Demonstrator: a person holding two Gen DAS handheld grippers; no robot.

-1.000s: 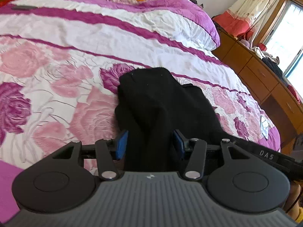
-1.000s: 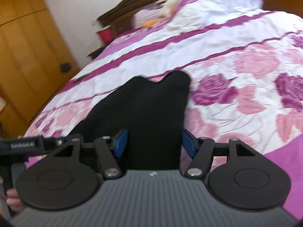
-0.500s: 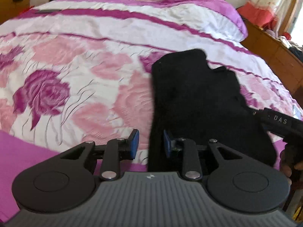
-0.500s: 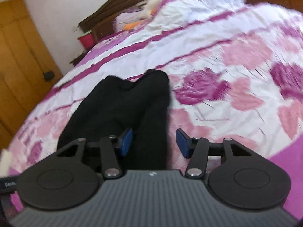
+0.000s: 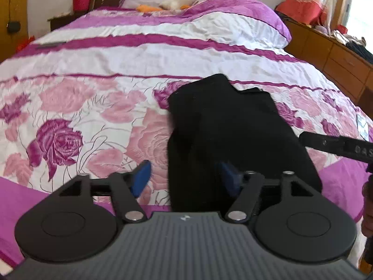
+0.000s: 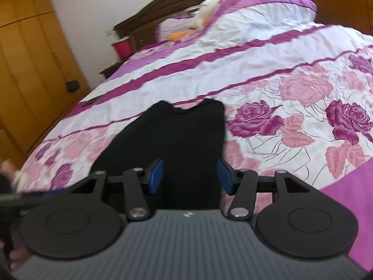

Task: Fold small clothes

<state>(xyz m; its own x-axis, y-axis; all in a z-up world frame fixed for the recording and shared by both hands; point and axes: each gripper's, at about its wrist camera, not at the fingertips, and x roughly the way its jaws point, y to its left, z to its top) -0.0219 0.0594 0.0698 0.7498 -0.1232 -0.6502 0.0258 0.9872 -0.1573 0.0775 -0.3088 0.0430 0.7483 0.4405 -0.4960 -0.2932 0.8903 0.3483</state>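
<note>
A small black garment (image 5: pixel 228 126) lies flat on the floral bedspread (image 5: pixel 93 107), its two upper corners pointing toward the pillows. My left gripper (image 5: pixel 185 177) sits at the near left edge with its jaws opening wide. The left pad (image 5: pixel 142 176) hangs over bare bedspread and the right pad (image 5: pixel 229 178) over the cloth, neither pressing. In the right wrist view the garment (image 6: pixel 184 135) runs between the fingers of my right gripper (image 6: pixel 190 176). Its jaws are opening a little, with the cloth lying flat between the blue pads.
Pillows and a white and orange soft toy (image 5: pixel 177 2) lie at the wooden headboard. A red cup (image 5: pixel 80 0) stands on the nightstand. A wooden dresser (image 5: pixel 338 53) runs along the right side, a wardrobe (image 6: pixel 28 74) along the left. The other gripper's bar (image 5: pixel 338 147) reaches in from the right.
The left jaws narrowed beside the garment's left edge, then spread wide. The right jaws narrowed a little and the garment slid left in that view, then centred again. The cloth now lies flatter.
</note>
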